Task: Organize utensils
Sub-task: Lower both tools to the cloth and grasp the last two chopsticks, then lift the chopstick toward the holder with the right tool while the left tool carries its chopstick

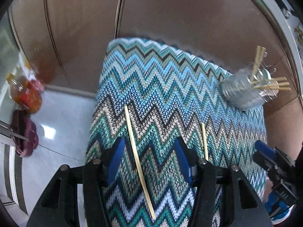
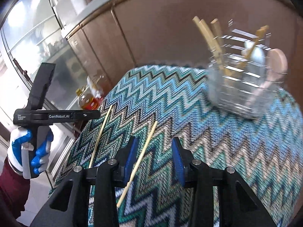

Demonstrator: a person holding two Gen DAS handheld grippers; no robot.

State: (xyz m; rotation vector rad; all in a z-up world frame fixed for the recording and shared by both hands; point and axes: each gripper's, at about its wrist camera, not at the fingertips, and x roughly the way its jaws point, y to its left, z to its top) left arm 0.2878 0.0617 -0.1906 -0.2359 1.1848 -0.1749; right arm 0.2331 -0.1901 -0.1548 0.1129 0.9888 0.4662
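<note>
Two loose wooden chopsticks lie on a zigzag-patterned cloth [image 1: 161,87]. In the left wrist view one chopstick [image 1: 138,160] lies between the open blue fingers of my left gripper [image 1: 149,157]; the other chopstick [image 1: 204,141] lies just right of it. In the right wrist view my right gripper [image 2: 154,155] is open, with a chopstick [image 2: 140,160] between its fingers; the second chopstick [image 2: 100,134] lies to the left. A clear ridged utensil holder [image 1: 244,87] [image 2: 244,87] at the far right holds several chopsticks and spoons. Neither gripper holds anything.
An oil bottle [image 1: 24,92] [image 2: 87,100] stands on the floor left of the cloth-covered surface. Brown cabinet doors [image 1: 170,15] rise behind. A dark purple object [image 1: 24,138] lies on the floor at left. The gloved hand with the left gripper [image 2: 36,123] shows at left.
</note>
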